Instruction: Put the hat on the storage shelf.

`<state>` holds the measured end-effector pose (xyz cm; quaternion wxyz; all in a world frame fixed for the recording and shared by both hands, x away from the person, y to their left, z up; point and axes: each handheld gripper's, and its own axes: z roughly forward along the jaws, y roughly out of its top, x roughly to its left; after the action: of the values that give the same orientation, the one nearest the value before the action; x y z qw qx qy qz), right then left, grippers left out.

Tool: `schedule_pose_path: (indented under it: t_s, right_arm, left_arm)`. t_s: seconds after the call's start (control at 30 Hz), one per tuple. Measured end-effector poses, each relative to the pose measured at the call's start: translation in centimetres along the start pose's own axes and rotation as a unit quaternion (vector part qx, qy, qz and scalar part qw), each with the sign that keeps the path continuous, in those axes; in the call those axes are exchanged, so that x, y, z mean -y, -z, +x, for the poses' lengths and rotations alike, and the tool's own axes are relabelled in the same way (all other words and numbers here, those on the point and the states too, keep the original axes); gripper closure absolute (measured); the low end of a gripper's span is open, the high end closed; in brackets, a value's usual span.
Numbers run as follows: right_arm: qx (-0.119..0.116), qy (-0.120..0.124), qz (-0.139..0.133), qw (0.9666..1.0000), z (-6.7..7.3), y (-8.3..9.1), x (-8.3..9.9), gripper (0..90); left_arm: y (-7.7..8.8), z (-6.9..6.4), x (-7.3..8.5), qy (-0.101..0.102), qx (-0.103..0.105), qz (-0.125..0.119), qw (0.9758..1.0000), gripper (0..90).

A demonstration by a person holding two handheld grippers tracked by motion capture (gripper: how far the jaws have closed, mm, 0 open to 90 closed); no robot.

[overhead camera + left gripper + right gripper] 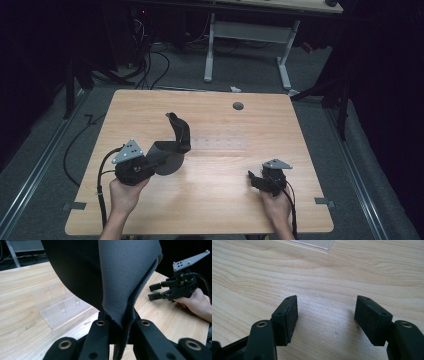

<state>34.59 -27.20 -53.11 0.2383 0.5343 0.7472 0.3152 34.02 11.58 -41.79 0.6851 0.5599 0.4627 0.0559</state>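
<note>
1. The left gripper (150, 162) sits at the near-left of the counter (220, 210), held in the person's left hand (125, 196).
2. Its jaws are clamped on a dark grey cloth (172, 145); in the left gripper view the cloth (120, 277) rises from between the jaws in a folded edge, with a lighter grey face and a black one.
3. In the high view the cloth stands up from the gripper, with a strip curling upward toward the middle of the counter.
4. A clear plastic stand (57, 306) with upright slots rests on the counter beyond the cloth, well apart from the left gripper; in the high view it is faint (220, 142) near the counter's centre.
5. The right gripper (254, 179) is at the near-right, in the right hand (277, 207), low over the wood.
6. Its jaws are spread wide with only bare counter (324, 277) between the pads (292, 316).
7. The left gripper view shows that right gripper (156, 291) farther off, jaws parted and pointing toward the cloth.
8. A round grommet (238, 106) lies in the far part of the counter.
</note>
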Motion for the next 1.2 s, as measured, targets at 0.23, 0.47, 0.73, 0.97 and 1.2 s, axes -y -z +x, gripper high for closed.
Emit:
schedule_pose_path:
  t_s: [0.23,0.47,0.73,0.97,1.2]
  right_arm:
    - [0.000,0.000,0.000,1.0000,0.0,0.0,0.0,35.6]
    - [0.000,0.000,0.000,1.0000,0.0,0.0,0.0,35.2]
    - [0.000,0.000,0.000,1.0000,0.0,0.0,0.0,35.0]
    - [-0.001,0.000,0.001,1.0000,0.1,0.0,0.0,34.8]
    - [-0.001,0.001,0.001,1.0000,0.1,0.0,0.0,34.6]
  left_arm:
    - [-0.6,0.4,-0.6,-0.001,-0.007,0.002,1.0000,85.6]
    - [-1.1,1.0,-1.2,0.005,-0.009,-0.006,0.9999,85.6]
    - [-1.4,1.3,-1.7,-0.002,-0.014,-0.006,0.9999,85.6]
    - [-1.7,1.6,-2.2,-0.005,-0.018,-0.007,0.9998,85.6]
    - [-2.2,2.0,-2.9,-0.002,-0.023,-0.015,0.9996,85.6]
